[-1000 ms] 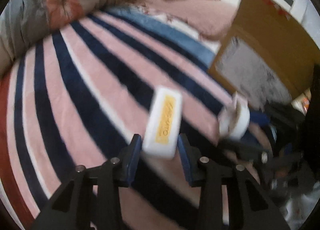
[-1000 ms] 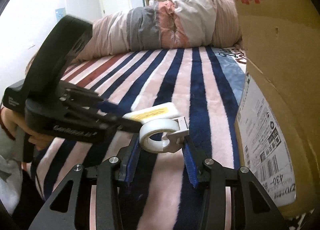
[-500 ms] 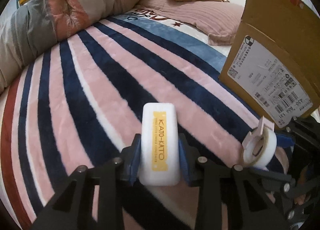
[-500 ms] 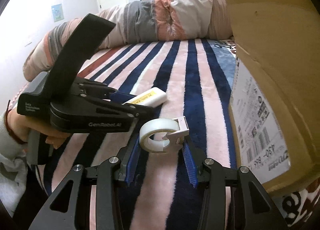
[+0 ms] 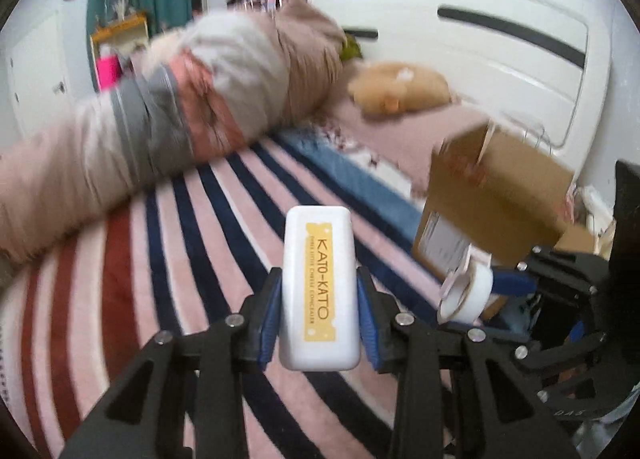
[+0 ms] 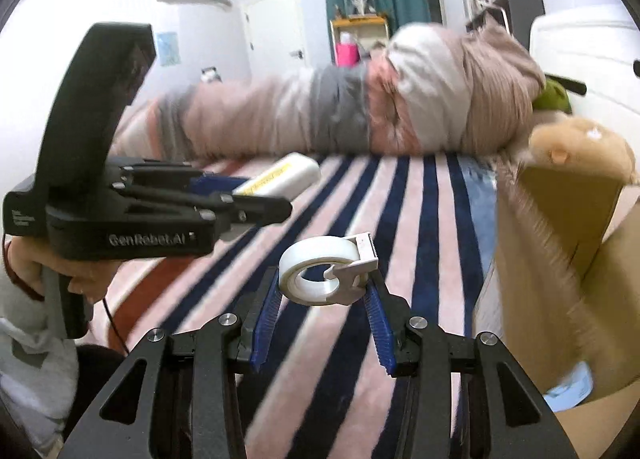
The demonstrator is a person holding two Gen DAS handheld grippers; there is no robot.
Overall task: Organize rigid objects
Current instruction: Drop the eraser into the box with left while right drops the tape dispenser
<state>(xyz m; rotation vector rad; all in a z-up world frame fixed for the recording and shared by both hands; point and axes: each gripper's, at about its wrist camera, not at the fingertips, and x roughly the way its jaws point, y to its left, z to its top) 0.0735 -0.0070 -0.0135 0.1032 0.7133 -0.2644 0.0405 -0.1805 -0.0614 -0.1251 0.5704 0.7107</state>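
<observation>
The left gripper (image 5: 319, 311) is clamped on a white rectangular box (image 5: 319, 287) with a yellow label reading KATO-KATO — its blue pads press both long sides, and the box sticks out forward past the fingertips, held clear above the striped blanket (image 5: 192, 259). In the right wrist view the same box (image 6: 280, 180) pokes out of the left gripper (image 6: 256, 195), which sits up and to the left of the right gripper, with a hand (image 6: 60, 279) wrapped round its handle.

The right gripper (image 6: 326, 299) grips a roll of clear tape in a small white dispenser (image 6: 324, 275); the roll lies flat between the blue pads, the cutter end pointing forward and to the right. From the left wrist view that tape (image 5: 466, 295) appears to the right of the left gripper and a little ahead, held in the right gripper (image 5: 508, 287).

A cardboard box (image 6: 568, 259) stands just to the right of the right gripper, its flap up; in the left wrist view this cardboard box (image 5: 492, 195) is ahead and to the right, beyond the tape. Farther ahead of both grippers lies a rolled duvet (image 6: 360, 111) across the bed, and a tan plush toy (image 5: 396, 89) rests near a white headboard (image 5: 500, 43) — much of this background is motion-blurred.
</observation>
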